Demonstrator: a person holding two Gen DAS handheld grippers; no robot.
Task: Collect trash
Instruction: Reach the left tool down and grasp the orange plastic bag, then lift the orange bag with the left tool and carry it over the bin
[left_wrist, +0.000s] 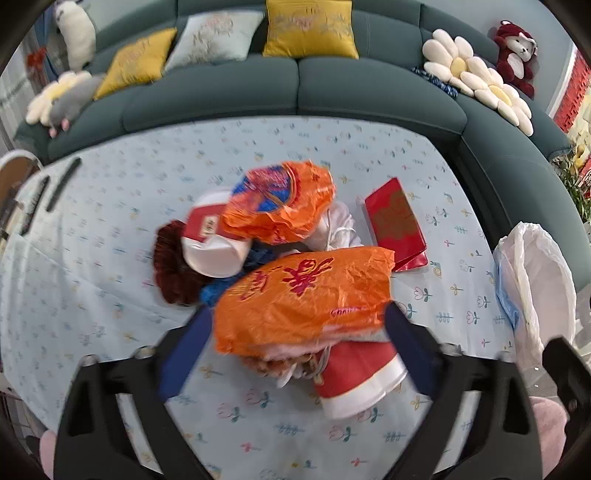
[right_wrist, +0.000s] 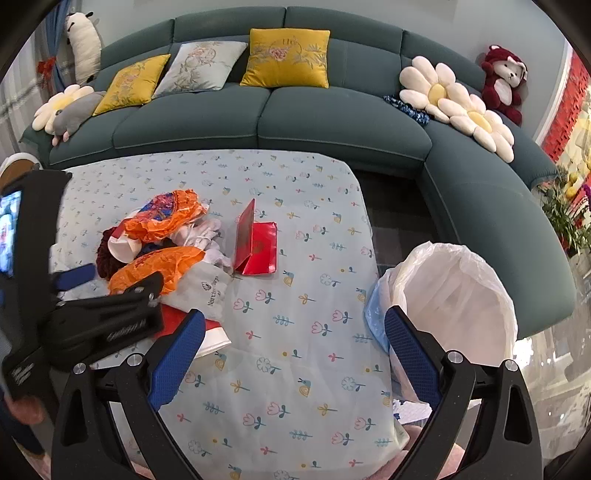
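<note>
The left hand-held gripper (left_wrist: 299, 332) is spreading wide around an orange bag (left_wrist: 306, 299), its fingers (left_wrist: 406, 343) flanking it without clearly pinching. The right hand-held gripper (right_wrist: 295, 354) is hanging spread over the tabletop (right_wrist: 295, 369). Beyond are lying a cup (left_wrist: 360, 380), a second orange bag (left_wrist: 280, 203) and a red box (right_wrist: 258, 243). A lined bin (right_wrist: 454, 295) is standing just beside the tabletop.

A home living room: a teal sofa (right_wrist: 332, 122) with cushions (right_wrist: 288, 59), plush toys (right_wrist: 504, 83), cloth-covered table (right_wrist: 295, 332).

Orange wrappers (left_wrist: 303, 299), a red box (right_wrist: 258, 243), a pale-blue flower-printed tablecloth (right_wrist: 295, 332).
</note>
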